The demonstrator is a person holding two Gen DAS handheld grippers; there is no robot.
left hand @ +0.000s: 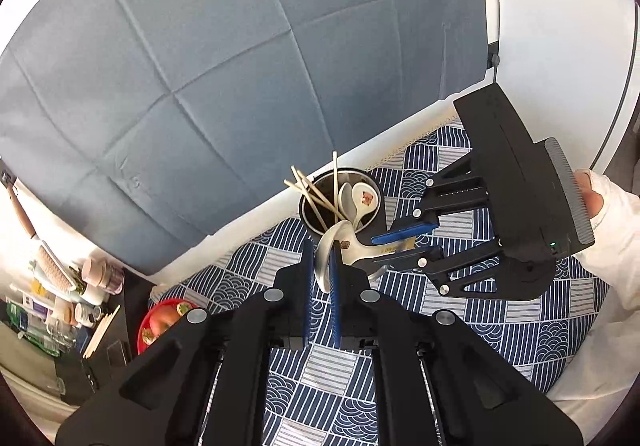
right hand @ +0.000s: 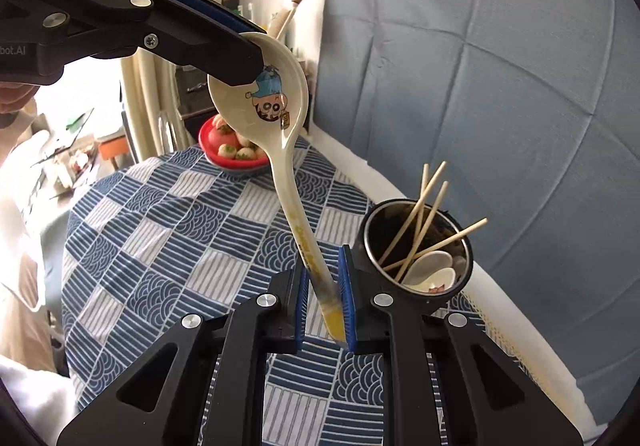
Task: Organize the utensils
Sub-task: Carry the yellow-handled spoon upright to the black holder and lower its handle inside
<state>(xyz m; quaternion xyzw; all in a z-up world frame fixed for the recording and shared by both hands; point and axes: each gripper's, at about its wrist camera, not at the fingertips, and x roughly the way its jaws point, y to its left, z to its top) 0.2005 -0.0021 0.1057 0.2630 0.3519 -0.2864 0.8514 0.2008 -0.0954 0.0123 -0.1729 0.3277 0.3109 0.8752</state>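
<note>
A cream ceramic spoon with a cartoon print (right hand: 276,102) is held in the air over the table. My left gripper (left hand: 322,274) is shut on the rim of its bowl (left hand: 326,258); it also shows in the right wrist view (right hand: 248,58). My right gripper (right hand: 324,286) has the spoon's handle (right hand: 320,270) between its blue pads, with a small gap still showing on the left side; it shows in the left wrist view (left hand: 400,242). A metal utensil cup (right hand: 420,246) holds several chopsticks (right hand: 424,218) and two white spoons (right hand: 430,272), just right of my right gripper. The cup also shows in the left wrist view (left hand: 340,202).
The table wears a blue and white patterned cloth (right hand: 180,230). A red bowl of food (right hand: 232,146) stands at its far edge. A blue-grey padded headboard (right hand: 480,66) rises behind the cup. A cluttered shelf (left hand: 60,298) lies beyond the table.
</note>
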